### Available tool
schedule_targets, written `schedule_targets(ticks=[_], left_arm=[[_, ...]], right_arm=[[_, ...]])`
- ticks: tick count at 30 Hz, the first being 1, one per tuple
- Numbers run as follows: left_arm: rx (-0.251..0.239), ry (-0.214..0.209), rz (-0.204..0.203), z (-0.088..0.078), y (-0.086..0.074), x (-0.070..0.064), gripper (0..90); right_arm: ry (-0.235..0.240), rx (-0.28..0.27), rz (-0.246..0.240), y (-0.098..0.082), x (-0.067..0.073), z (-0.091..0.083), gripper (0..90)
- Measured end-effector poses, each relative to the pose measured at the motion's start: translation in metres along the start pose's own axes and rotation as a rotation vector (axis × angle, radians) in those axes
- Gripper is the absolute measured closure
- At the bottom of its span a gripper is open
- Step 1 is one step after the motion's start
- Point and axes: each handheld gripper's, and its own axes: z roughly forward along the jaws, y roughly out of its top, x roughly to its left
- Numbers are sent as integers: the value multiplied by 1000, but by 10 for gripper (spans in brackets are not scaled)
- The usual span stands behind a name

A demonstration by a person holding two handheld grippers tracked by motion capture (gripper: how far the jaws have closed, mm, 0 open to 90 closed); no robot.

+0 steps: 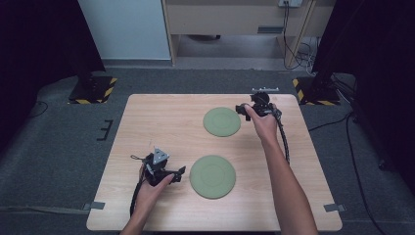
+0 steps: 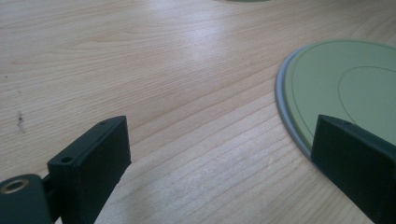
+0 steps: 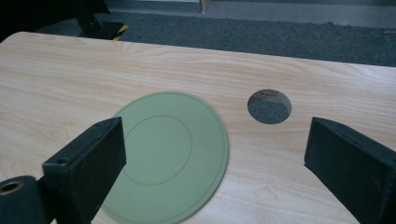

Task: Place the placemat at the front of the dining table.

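Landmark: the near green plate [image 1: 212, 176], lying flat on the wooden table [image 1: 147, 122] toward the person's side; every place below is told from it.
Far green plate [image 1: 222, 121]: lies flat beyond the near green plate and a little to its right, well apart from it, with bare wood between the two.
Left gripper [image 1: 177, 173]: held low just left of the near green plate, jaws spread wide and holding nothing. In the left gripper view its right jaw stands in front of the plate's pale rim [image 2: 283, 100], while the other jaw is over bare wood.
Why so held: I judge the low, level pose lines the jaws up with the thin rim, since a flat plate offers no other hold.
Right gripper [image 1: 241, 109]: far beyond the near green plate, just right of the far green plate [image 3: 168, 154], jaws wide apart and empty, aimed across that plate from above its right edge.
Why so held: probably a matching approach, one gripper to each plate.
Cable hole [image 3: 269, 106]: a round hole in the tabletop past the far green plate, between the right gripper's jaws in its own view; a plate's edge could catch there.
Edges: the near green plate sits well inside the table's front edge [image 1: 215, 229]; the far green plate is nearer the back edge.
Open room: the broad bare wood left of the near green plate and the strip between the plates give space for sliding or setting down.
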Motion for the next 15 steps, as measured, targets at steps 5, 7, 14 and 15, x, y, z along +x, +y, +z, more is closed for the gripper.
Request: schedule_targets(ticks=[5, 7, 14, 15], left_arm=[[-8, 9, 1, -6, 2, 4, 39], [-14, 12, 0, -8, 2, 5, 39], [-9, 25, -2, -12, 1, 10, 37], [-11, 25, -8, -12, 1, 10, 38]], right_arm=[[10, -5, -29, -7, 2, -18, 56], [7, -10, -41, -13, 2, -29, 57], [5, -17, -46, -27, -4, -47, 55], [6, -20, -46, -29, -5, -50, 54]])
